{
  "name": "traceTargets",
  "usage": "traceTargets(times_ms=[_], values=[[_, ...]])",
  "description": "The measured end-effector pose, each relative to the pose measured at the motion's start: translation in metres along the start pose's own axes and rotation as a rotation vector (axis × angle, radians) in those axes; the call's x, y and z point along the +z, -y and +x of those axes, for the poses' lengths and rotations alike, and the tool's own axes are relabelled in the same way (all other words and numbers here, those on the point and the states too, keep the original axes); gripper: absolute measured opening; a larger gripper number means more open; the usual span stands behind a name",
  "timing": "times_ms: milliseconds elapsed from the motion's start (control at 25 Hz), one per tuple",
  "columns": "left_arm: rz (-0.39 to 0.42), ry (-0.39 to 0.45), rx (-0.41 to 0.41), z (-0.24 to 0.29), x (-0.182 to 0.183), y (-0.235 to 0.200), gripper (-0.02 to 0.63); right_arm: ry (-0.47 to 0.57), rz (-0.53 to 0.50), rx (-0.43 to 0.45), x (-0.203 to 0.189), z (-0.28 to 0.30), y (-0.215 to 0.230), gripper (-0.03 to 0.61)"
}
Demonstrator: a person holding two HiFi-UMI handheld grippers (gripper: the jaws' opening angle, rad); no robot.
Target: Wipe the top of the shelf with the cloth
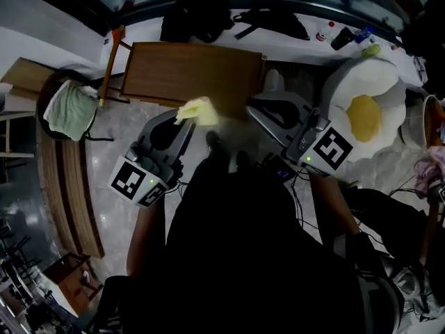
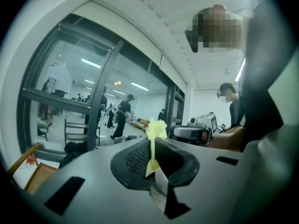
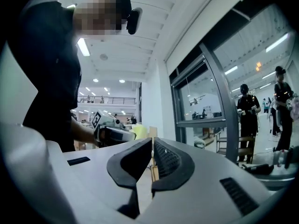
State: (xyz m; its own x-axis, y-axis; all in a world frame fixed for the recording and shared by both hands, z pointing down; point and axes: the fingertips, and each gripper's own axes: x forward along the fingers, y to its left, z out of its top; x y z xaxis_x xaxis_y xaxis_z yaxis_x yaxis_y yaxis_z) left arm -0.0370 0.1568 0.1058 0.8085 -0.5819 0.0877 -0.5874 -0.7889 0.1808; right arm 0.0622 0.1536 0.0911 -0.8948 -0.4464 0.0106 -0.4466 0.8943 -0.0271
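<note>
Head view, from largest to smallest: the person's dark torso fills the frame from 5 to 7 o'clock and hides the floor beneath it. The rectangular brown wooden shelf top (image 1: 191,72) lies toward 12 o'clock; its surface is plain, evenly lit and bare, and its near right corner is covered by the cloth. A white and yellow fried-egg-shaped cushion (image 1: 365,106) lies at 2 o'clock. A curved brown slatted wooden bench (image 1: 64,179) runs along 9 o'clock, cut off toward the lower edge, with a crumpled pale green towel (image 1: 69,113) at its upper end. The left gripper (image 1: 184,120), grey with a square-marker cube, points toward the shelf top. In the left gripper view (image 2: 152,136) its jaws are closed on the small crumpled pale yellow cloth (image 1: 198,110), which shows there as a thin pinched strip between the pads, fanning out above the tips (image 2: 154,141). The cloth hangs over the near edge of the shelf top; whether it touches the wood cannot be told. The right gripper (image 1: 259,106) sits at 1 o'clock of the cloth, just beside the shelf's right end. In the right gripper view (image 3: 153,143) its jaws are drawn together with nothing between them. The clutter along the far wall at 12 o'clock is too dark to identify.
</note>
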Motion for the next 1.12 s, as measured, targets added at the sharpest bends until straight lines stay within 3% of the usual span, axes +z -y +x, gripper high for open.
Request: traceTargets(times_ms=[320,720,1120], values=[[-0.012,-0.032,-0.024,-0.006,-0.018,0.048,0.031,0.033,0.04,0.035,-0.017,-0.015,-0.027,0.026],[-0.039,-0.066,-0.014,-0.01,-0.036,0.041,0.031,0.026,0.049,0.056,-0.024,-0.005,-0.033,0.026],[-0.087,-0.003,0.053,-0.026,-0.066,0.035,0.032,-0.04,0.022,0.19,-0.035,0.014,-0.069,0.026]])
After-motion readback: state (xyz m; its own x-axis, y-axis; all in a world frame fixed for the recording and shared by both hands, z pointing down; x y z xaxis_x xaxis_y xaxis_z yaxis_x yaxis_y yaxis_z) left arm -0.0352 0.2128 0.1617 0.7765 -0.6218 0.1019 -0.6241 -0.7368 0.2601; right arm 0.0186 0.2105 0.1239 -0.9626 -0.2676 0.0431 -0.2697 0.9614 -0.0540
